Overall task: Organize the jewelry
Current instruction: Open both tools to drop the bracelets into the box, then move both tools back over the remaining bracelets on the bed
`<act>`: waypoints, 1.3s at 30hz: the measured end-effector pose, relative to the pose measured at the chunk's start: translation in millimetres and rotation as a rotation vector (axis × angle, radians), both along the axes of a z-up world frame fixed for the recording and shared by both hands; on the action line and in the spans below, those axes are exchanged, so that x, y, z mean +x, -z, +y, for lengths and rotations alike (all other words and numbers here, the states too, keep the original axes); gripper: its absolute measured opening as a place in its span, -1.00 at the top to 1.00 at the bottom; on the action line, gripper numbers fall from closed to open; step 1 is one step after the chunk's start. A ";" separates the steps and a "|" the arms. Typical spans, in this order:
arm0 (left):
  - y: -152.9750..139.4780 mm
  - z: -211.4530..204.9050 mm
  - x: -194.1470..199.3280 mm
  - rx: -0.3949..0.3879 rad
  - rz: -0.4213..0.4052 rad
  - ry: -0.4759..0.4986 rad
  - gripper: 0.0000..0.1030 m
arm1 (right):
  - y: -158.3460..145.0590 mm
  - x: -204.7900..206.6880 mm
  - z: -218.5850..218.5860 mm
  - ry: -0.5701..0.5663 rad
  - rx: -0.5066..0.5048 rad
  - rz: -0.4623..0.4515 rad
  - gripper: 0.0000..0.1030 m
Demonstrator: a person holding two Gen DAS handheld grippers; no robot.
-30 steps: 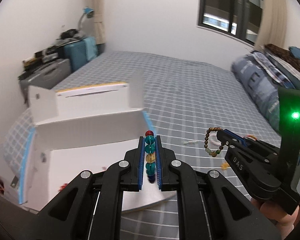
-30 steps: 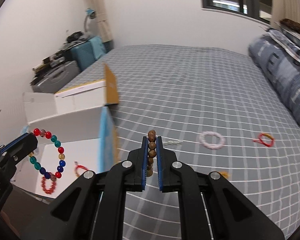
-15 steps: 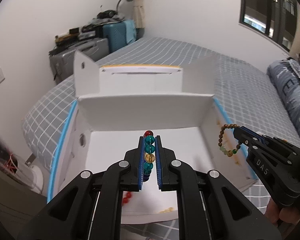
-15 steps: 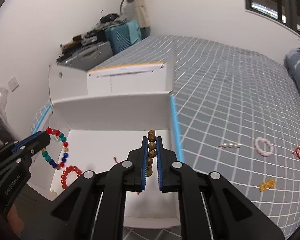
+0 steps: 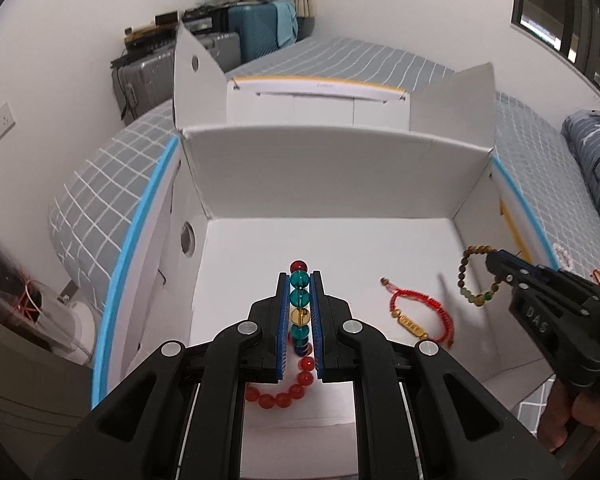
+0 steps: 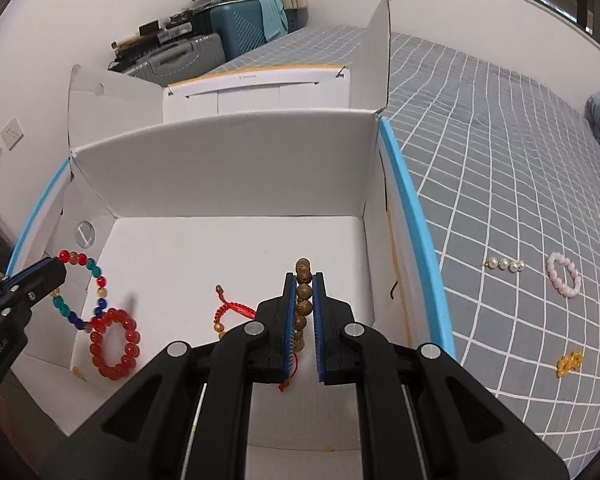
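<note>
My left gripper (image 5: pixel 299 280) is shut on a multicoloured bead bracelet (image 5: pixel 300 300) and holds it over the open white box (image 5: pixel 320 160); the bracelet also shows in the right wrist view (image 6: pixel 80 292). My right gripper (image 6: pixel 303 280) is shut on a brown wooden bead bracelet (image 6: pixel 303 304), also over the box; the bracelet shows in the left wrist view (image 5: pixel 476 276). On the box floor lie a red bead bracelet (image 6: pixel 114 344) and a red cord bracelet (image 5: pixel 420 314).
The box has upright flaps (image 6: pixel 376 52) and blue-edged side walls (image 6: pixel 412 216) and stands on a grey checked bed (image 6: pixel 500 140). On the bed to the right lie a pearl piece (image 6: pixel 504 265), a pink bracelet (image 6: pixel 565 273) and a yellow piece (image 6: pixel 569 363). Suitcases (image 5: pixel 252 36) stand behind.
Both grippers have moved left from above the bed to over the box and lower into it, each still holding its bracelet.
</note>
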State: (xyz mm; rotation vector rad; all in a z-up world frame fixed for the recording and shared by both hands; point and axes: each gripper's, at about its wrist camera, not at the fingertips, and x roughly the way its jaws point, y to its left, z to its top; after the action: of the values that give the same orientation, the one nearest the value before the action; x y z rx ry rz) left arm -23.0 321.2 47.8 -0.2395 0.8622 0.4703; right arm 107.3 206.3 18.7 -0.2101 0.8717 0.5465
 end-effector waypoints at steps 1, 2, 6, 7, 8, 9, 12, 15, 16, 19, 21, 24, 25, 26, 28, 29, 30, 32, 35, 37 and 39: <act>2.6 1.3 0.8 -0.006 0.006 -0.001 0.82 | 0.3 0.4 0.3 0.002 -0.004 0.001 0.86; 5.9 3.8 1.9 -0.012 0.016 -0.001 0.82 | 1.1 0.6 0.8 0.002 -0.012 0.005 0.86; 8.9 4.1 2.8 -0.011 0.026 -0.005 0.82 | 3.6 1.8 5.3 0.003 -0.038 0.009 0.86; 9.2 4.6 3.0 -0.012 0.028 -0.005 0.82 | 4.1 2.0 5.6 0.003 -0.042 0.010 0.86; 9.8 4.5 3.3 -0.012 0.031 -0.005 0.82 | 4.5 2.3 5.7 0.003 -0.046 0.011 0.86; 10.8 4.3 3.7 -0.012 0.036 -0.005 0.82 | 4.7 2.9 5.7 0.002 -0.047 0.013 0.86; 13.8 3.6 5.6 -0.013 0.052 -0.005 0.82 | 5.3 3.1 6.7 0.002 -0.054 0.016 0.86; 15.6 3.7 8.3 -0.014 0.062 -0.004 0.81 | 4.8 4.2 5.9 0.002 -0.052 0.021 0.85; 15.3 4.0 8.5 -0.015 0.063 -0.005 0.81 | 4.4 4.6 5.3 0.004 -0.049 0.024 0.85; 15.3 5.3 8.5 -0.013 0.067 -0.013 0.79 | 4.9 4.4 6.4 0.004 -0.051 0.022 0.85; 14.1 5.0 7.3 -0.006 0.062 -0.022 0.77 | 4.5 4.0 6.4 0.003 -0.046 0.024 0.83; 11.9 4.9 5.7 -0.009 0.056 -0.026 0.69 | 3.5 2.4 8.2 -0.009 -0.041 0.026 0.68; 10.6 4.9 4.8 -0.008 0.050 -0.029 0.54 | 3.3 1.4 8.5 -0.013 -0.038 0.026 0.63; 9.6 4.8 4.0 -0.006 0.046 -0.033 0.46 | 2.3 0.1 9.3 -0.024 -0.031 0.028 0.50; 6.9 4.3 1.7 -0.004 0.033 -0.037 0.27 | -1.8 -4.3 10.9 -0.042 -0.017 0.026 0.32; 4.6 4.3 0.1 -0.005 0.025 -0.039 0.22 | -4.0 -6.3 11.3 -0.048 -0.010 0.022 0.19; 2.5 4.4 -1.4 -0.003 0.016 -0.042 0.13 | -7.6 -9.2 11.4 -0.055 0.000 0.014 0.06; -1.0 4.9 -3.8 -0.002 0.004 -0.047 0.06 | -16.0 -15.5 9.4 -0.035 0.000 -0.034 -0.32; -6.8 3.5 -5.7 0.005 -0.013 -0.048 -0.11 | -27.7 -19.5 0.9 -0.019 0.022 -0.076 -0.47; -10.7 1.8 -6.6 0.007 -0.024 -0.046 -0.24 | -33.8 -18.5 -5.2 -0.006 0.039 -0.082 -0.58; -15.7 -1.7 -7.3 0.012 -0.037 -0.044 -0.41 | -39.1 -17.9 -13.1 0.015 0.061 -0.095 -0.79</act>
State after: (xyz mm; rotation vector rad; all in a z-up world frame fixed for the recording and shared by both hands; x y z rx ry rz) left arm -30.3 319.5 63.5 -0.2562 0.8188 0.5101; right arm 89.4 193.2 57.8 -0.1723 0.7630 0.5443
